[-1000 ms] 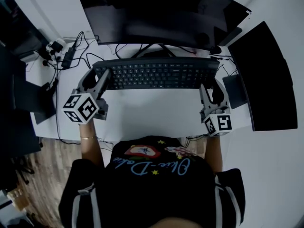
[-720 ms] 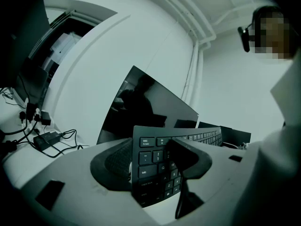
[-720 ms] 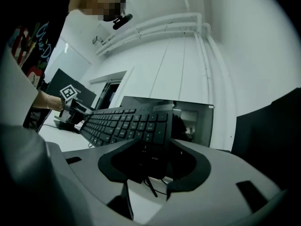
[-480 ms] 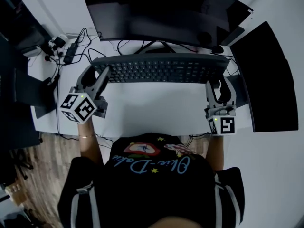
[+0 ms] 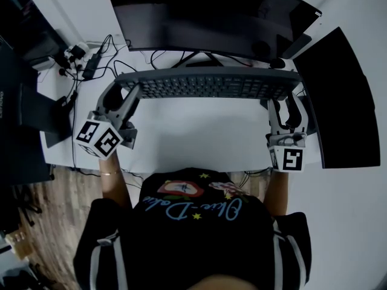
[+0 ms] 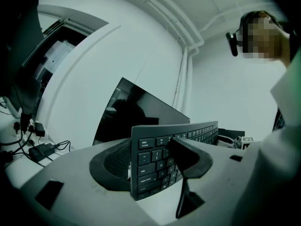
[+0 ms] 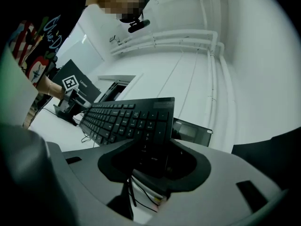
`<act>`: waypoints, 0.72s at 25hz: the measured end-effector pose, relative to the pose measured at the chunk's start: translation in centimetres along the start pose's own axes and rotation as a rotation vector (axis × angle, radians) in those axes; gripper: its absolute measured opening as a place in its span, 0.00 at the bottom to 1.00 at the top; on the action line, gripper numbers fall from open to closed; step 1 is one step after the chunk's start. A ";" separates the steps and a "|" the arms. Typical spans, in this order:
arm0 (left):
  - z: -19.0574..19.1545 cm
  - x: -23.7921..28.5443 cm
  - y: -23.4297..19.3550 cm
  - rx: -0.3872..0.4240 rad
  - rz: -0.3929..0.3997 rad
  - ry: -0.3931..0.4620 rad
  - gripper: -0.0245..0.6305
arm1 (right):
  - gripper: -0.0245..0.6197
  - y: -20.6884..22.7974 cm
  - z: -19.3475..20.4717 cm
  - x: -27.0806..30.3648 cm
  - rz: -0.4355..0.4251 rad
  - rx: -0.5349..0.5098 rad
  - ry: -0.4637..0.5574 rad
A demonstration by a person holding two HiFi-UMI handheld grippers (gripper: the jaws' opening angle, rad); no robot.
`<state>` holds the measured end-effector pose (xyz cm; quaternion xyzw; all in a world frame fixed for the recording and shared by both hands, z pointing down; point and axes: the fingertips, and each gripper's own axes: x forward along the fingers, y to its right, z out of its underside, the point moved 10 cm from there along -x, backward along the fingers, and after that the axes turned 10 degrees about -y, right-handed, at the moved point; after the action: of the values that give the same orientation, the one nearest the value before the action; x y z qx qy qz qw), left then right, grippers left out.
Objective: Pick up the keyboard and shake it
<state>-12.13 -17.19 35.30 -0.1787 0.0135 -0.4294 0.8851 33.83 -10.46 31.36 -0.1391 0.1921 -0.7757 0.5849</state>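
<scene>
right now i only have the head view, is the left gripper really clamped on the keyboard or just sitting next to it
observer: clamped. In the left gripper view the left gripper has the keyboard between its jaws at the esc key end, one pad on the keys and the other behind.
operator: ok and the right one
observer: Same there. In the right gripper view the right gripper bites the number pad end, with a pad on each face.
</scene>
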 end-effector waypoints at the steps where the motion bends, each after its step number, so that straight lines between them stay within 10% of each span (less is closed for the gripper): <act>1: -0.1 -0.1 0.1 0.012 -0.001 0.007 0.41 | 0.32 0.0 0.0 0.0 0.002 -0.004 0.008; 18: -1.9 -1.3 1.7 0.161 0.016 0.125 0.41 | 0.32 0.4 -2.1 -1.0 0.085 -0.079 0.113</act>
<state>-12.01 -15.78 32.74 -0.0798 0.0354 -0.4322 0.8976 33.51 -9.26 29.32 -0.1097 0.2612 -0.7486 0.5994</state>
